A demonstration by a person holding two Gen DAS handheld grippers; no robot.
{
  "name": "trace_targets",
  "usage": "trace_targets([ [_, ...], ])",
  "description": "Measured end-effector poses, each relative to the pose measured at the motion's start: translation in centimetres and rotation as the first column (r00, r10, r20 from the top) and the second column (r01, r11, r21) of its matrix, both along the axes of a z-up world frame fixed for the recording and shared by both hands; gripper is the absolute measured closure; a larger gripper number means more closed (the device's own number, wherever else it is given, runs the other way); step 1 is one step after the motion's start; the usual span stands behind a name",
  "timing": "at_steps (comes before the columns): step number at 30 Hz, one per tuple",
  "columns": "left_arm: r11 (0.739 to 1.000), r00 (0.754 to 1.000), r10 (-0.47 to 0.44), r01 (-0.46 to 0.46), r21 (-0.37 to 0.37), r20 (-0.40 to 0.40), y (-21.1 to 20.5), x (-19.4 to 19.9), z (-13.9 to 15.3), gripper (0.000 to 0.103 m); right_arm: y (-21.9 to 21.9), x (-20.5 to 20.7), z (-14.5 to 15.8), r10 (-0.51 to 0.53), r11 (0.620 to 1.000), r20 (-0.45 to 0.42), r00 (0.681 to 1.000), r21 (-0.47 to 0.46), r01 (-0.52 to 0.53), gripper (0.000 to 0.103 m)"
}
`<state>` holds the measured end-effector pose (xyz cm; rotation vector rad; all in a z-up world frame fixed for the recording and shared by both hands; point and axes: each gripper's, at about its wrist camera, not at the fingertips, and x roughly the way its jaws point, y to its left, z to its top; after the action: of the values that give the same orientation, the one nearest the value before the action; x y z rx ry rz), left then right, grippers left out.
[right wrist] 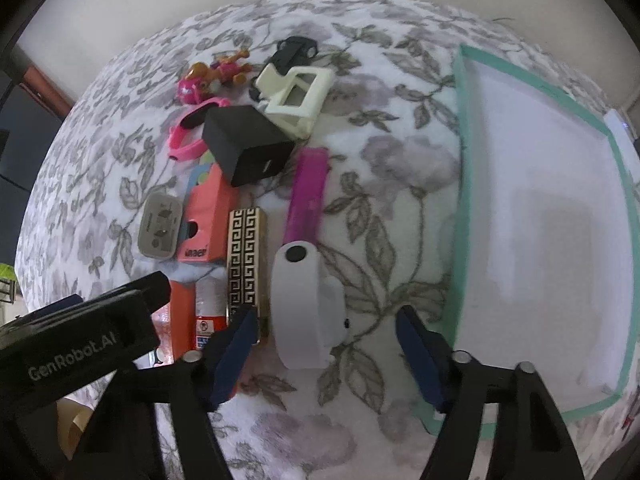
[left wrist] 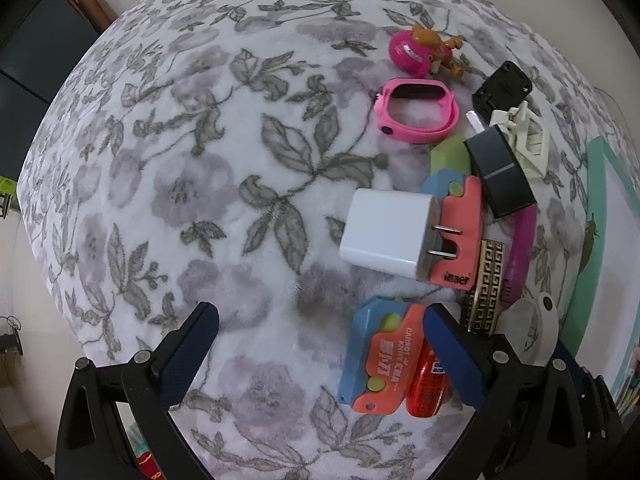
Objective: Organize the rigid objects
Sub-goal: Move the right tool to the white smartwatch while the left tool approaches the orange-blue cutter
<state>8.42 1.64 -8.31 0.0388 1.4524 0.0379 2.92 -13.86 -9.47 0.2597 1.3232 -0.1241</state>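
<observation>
Jaws of both grippers gape empty; white band lies between the right gripper's.

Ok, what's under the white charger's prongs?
The white charger lies on its side; its prongs overlap the notch of a salmon-coloured toy knife. Blue and green pieces show beyond it. Whatever sits beneath the charger's body is hidden.

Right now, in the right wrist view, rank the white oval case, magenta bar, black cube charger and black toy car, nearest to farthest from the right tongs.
1. White oval case, just ahead, left of centre.
2. Magenta bar, beyond it.
3. Black cube charger, farther, to the left.
4. Black toy car, at the far edge.
</observation>
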Motion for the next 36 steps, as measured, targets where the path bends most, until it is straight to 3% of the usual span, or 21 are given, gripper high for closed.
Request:
trace_targets([
  [4, 1.0, 1.0, 0.003, -0.003, 0.0, -0.004, 0.1, -0.1, 0.1, 0.001, -0.2, -0.1, 0.0, 0.004, 1.0, -0.005, 1.0, 0.009, -0.004, 0.041],
  [7, 1.0, 1.0, -0.005, 0.005, -0.002, -0.008, 0.4, 0.0, 0.0, 0.001, -0.8, -0.3, 0.2, -0.001, 1.0, -0.02, 1.0, -0.019, 0.001, 0.041],
  [11, 1.0, 1.0, -0.029, 0.03, 0.011, -0.008, -0.2, -0.1, -0.2, 0.001, -1.5, -0.4, -0.2, -0.008, 1.0, -0.039, 0.999, 0.014, 0.009, 0.041],
  [16, 0.999, 0.999, -0.04, 0.04, 0.015, -0.01, -0.7, -0.2, -0.3, 0.001, -0.1, 0.3, -0.4, 0.046, 0.998, -0.047, 0.998, -0.033, -0.048, 0.042],
  [21, 0.999, 0.999, -0.046, 0.046, 0.011, -0.016, -1.1, -0.3, -0.3, 0.001, 0.2, 0.4, -0.3, 0.039, 0.998, -0.036, 0.999, -0.053, -0.041, 0.064],
  [26, 0.998, 0.998, -0.062, 0.062, 0.012, -0.018, -1.3, -0.6, -0.4, 0.001, -0.8, 0.0, -0.2, 0.008, 0.999, -0.034, 0.999, -0.031, -0.01, 0.065],
  [29, 0.997, 0.997, -0.071, 0.071, -0.012, -0.025, -1.7, -0.9, -0.6, 0.014, -1.0, 0.2, -0.1, 0.012, 0.999, -0.035, 0.999, -0.031, -0.013, 0.065],
  [36, 0.995, 0.995, -0.101, 0.1, -0.013, -0.025, -3.0, -1.7, -0.6, 0.021, -1.3, 0.0, -0.3, 0.02, 0.999, -0.036, 0.999, -0.031, -0.021, 0.065],
])
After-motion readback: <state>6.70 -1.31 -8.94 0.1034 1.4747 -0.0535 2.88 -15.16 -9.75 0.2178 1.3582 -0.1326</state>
